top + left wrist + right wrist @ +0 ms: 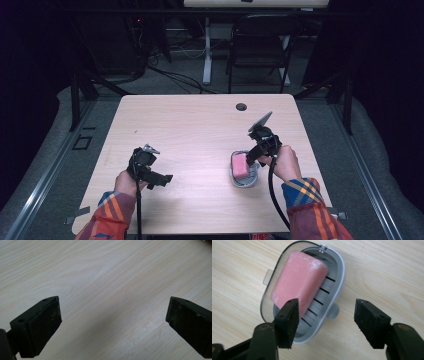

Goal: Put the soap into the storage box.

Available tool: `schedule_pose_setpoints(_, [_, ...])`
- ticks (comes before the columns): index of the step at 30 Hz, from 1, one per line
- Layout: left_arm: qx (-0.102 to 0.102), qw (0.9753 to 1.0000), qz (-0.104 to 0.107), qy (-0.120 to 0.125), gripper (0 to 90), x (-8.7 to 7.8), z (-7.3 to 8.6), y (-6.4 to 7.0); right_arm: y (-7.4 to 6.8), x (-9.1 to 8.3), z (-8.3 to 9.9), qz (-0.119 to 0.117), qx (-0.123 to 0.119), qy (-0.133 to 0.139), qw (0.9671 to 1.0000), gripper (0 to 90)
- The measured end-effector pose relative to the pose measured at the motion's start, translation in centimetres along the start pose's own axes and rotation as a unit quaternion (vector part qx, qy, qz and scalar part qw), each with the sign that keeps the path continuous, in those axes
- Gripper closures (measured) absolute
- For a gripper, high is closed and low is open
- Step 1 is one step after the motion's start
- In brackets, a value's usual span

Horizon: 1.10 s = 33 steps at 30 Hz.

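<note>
- the pink soap bar [298, 285] lies tilted in the grey soap dish [337, 277], its upper end propped over the dish's clear rim and its lower end down on the slotted floor.
- from my right gripper [327, 322] the soap sits just ahead and off toward the left jaw; its long axis runs away from me, slanting to the right.
- that gripper is spread wide and holds nothing; the left jaw overlaps the bar's near end, the right jaw hangs outside the dish over bare table [387, 270].
- i judge a small shift left would put the bar between the jaws.
- my left gripper [150, 172] is well apart, wide open and empty over bare wood, so the right hand [286, 162] is the nearer one.
</note>
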<state>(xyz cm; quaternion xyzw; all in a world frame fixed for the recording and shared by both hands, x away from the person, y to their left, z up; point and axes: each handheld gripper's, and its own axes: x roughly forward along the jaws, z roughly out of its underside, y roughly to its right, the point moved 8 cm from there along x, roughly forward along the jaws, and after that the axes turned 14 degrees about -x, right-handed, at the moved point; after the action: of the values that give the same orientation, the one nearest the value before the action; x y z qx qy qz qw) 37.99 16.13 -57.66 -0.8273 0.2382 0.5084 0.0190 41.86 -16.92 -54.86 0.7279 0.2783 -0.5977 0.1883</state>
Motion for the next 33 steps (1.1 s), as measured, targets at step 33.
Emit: schedule_pose_setpoints(33, [0.000, 1.0000, 0.001, 0.001, 0.0, 0.0, 0.0, 0.0, 6.9, -3.1, 9.0, 0.077, -0.029, 0.086, 0.9928, 3.3])
